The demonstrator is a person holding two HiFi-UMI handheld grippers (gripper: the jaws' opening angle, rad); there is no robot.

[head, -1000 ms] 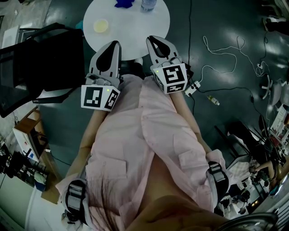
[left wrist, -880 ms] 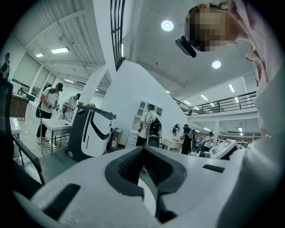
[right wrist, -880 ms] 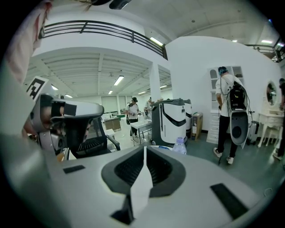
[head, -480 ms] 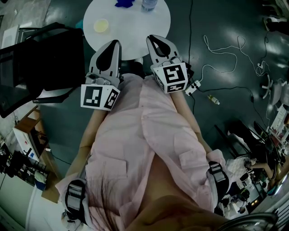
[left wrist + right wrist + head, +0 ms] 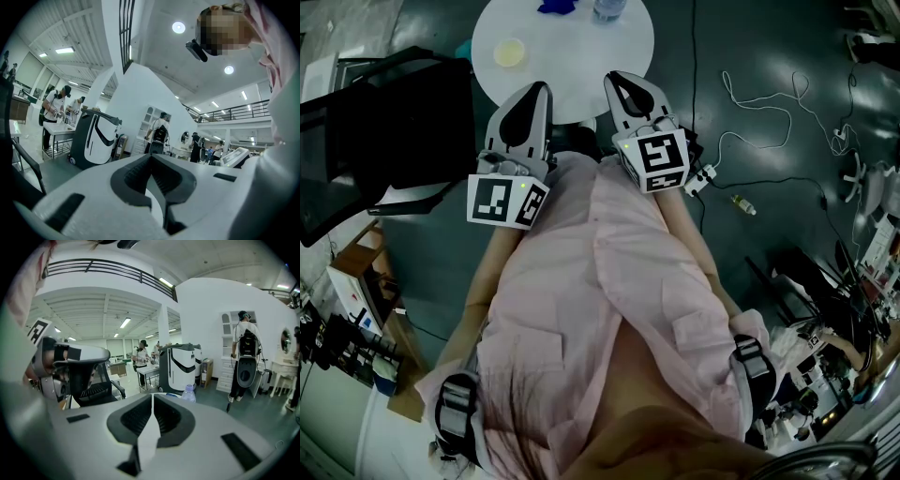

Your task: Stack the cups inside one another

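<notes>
While held at the near edge of the round white desk [image 5: 572, 70], left tool [image 5: 539, 91] pressed together, empty; right tool [image 5: 616, 81] likewise; pale yellow cup [image 5: 509, 53], water bottle [image 5: 607, 9], well apart from both.

Person wearing pale pink shirt [image 5: 581, 281], flapped chest pockets showing. Black-and-grey left arm band [image 5: 457, 412] and right arm band [image 5: 748, 361] strapping round arms. Left gripper [image 5: 539, 90] and right gripper [image 5: 617, 81] showing light grey shells, black ribbed pads. Each carrying white marker cube, left cube [image 5: 506, 202], right cube [image 5: 656, 161], black squares printed, small green light glowing beside
</notes>
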